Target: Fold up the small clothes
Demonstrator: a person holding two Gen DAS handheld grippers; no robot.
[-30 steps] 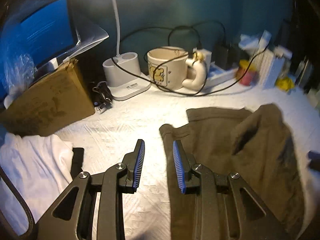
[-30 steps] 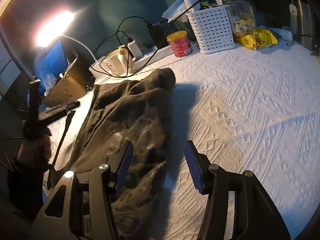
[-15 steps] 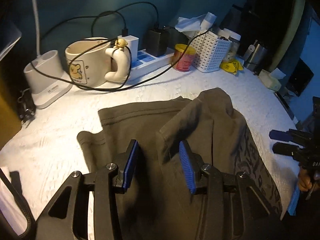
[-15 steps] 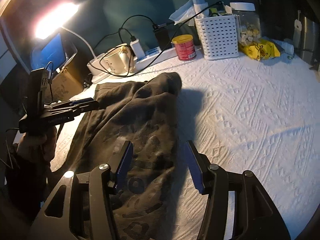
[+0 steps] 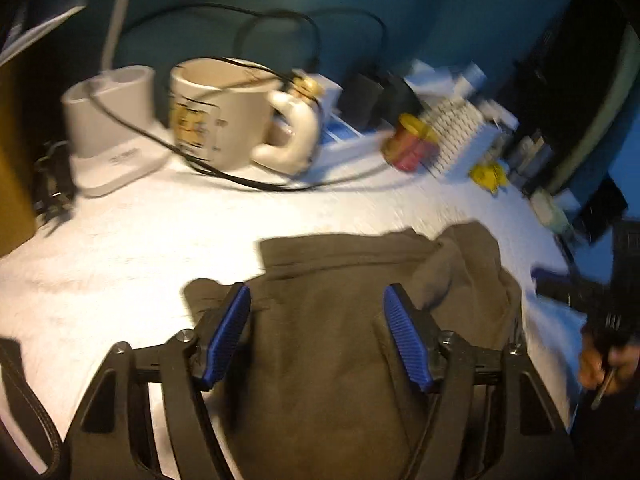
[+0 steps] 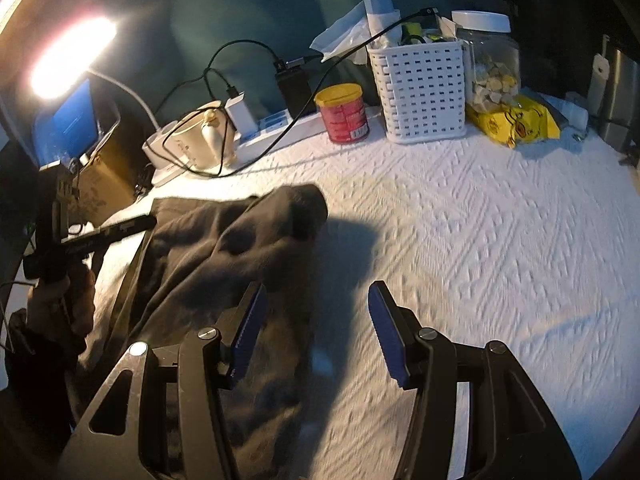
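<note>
A dark olive-brown garment (image 5: 352,320) lies rumpled on the white textured cloth (image 5: 120,264), with a raised fold at its far right. My left gripper (image 5: 316,320) is open wide, its blue pads over the garment's near part and holding nothing. In the right wrist view the same garment (image 6: 224,248) lies left of centre. My right gripper (image 6: 316,324) is open and empty, its left finger over the garment's right edge and its right finger over the bare cloth (image 6: 480,240). The left gripper also shows at the left edge there (image 6: 92,236).
Along the back stand a cream mug (image 5: 224,116) wrapped by a black cable, a white holder (image 5: 108,108), a power strip with chargers, a red can (image 6: 344,112), a white basket (image 6: 420,88), a jar and a yellow bag (image 6: 516,120). A lamp (image 6: 68,56) glares at the left.
My left gripper has swung right from the bare cloth onto the garment and opened wider. My right gripper has shifted slightly forward and stayed open. The garment lies about as before.
</note>
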